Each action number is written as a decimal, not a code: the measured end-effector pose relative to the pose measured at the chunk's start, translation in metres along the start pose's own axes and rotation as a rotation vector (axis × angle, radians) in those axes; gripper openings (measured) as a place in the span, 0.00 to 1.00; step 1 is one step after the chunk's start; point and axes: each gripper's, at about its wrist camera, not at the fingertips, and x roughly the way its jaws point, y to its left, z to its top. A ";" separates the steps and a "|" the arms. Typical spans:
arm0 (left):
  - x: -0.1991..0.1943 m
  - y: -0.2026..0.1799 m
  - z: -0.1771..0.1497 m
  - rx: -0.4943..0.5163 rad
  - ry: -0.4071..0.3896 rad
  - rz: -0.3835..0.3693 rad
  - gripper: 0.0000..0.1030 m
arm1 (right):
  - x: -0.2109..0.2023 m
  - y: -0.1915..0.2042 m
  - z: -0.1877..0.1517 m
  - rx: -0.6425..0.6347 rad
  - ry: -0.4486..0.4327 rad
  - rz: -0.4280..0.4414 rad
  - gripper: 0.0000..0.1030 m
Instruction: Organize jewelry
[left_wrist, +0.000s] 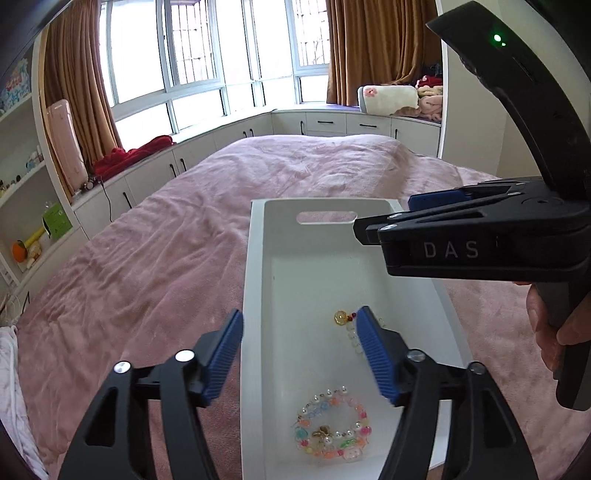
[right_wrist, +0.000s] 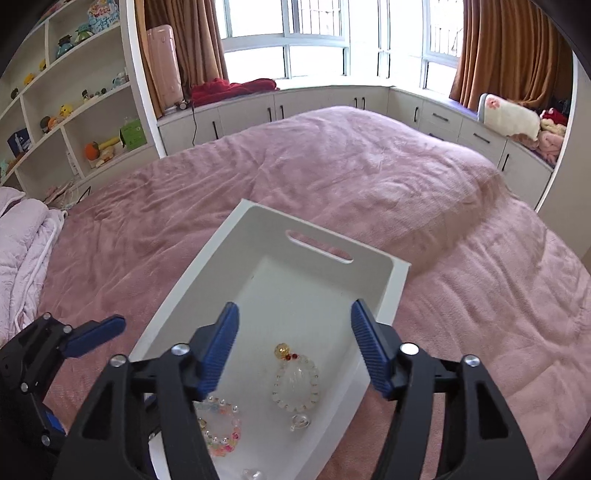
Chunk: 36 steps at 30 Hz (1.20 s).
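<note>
Nearest the cameras, the left gripper (left_wrist: 301, 360) was seen with its blue ribbed pads spread wide and nothing between them, hanging over the near end of the white tray (left_wrist: 255, 295). The right gripper (right_wrist: 293, 345) was likewise wide apart and empty, poised above the same tray.

Just below the grippers, inside the tray, the jewelry was found. A multicoloured beaded bracelet (left_wrist: 332, 428), strung with pastel beads, small pearls and a gold charm, lay flat at the tray's near end. Slightly farther in, a clear crystal bead bracelet (right_wrist: 295, 384) lay beside it, apart from it, with a golden bead (right_wrist: 282, 350) and small red beads at its top. A small clear loose piece (right_wrist: 299, 422) was seen near the crystal bracelet; what it was could not be told.

Both bracelets were judged to be light, limp along the string and hard at each bead, so that they would sag and swing once lifted. The smooth round beads were judged slippery against the pads, and the crystal ones possibly fragile if dropped. A hold across one side of the loop, with the pads closed over two or three beads, was judged safest; the charm was thought a poor place to pinch.

Beyond the jewelry, the tray's far wall with its slotted handle (right_wrist: 319, 246) was seen, and the tray rested on the pink blanket (right_wrist: 332, 162) of a bed.
</note>
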 end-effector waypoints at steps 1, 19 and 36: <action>-0.003 0.000 0.001 -0.002 -0.006 0.003 0.72 | -0.006 0.000 0.001 -0.003 -0.021 -0.014 0.70; -0.083 -0.001 -0.005 -0.052 -0.113 0.089 0.91 | -0.127 0.012 -0.040 -0.036 -0.279 -0.112 0.95; -0.103 -0.010 -0.079 -0.053 -0.128 0.161 0.96 | -0.135 0.016 -0.136 0.079 -0.244 -0.125 0.95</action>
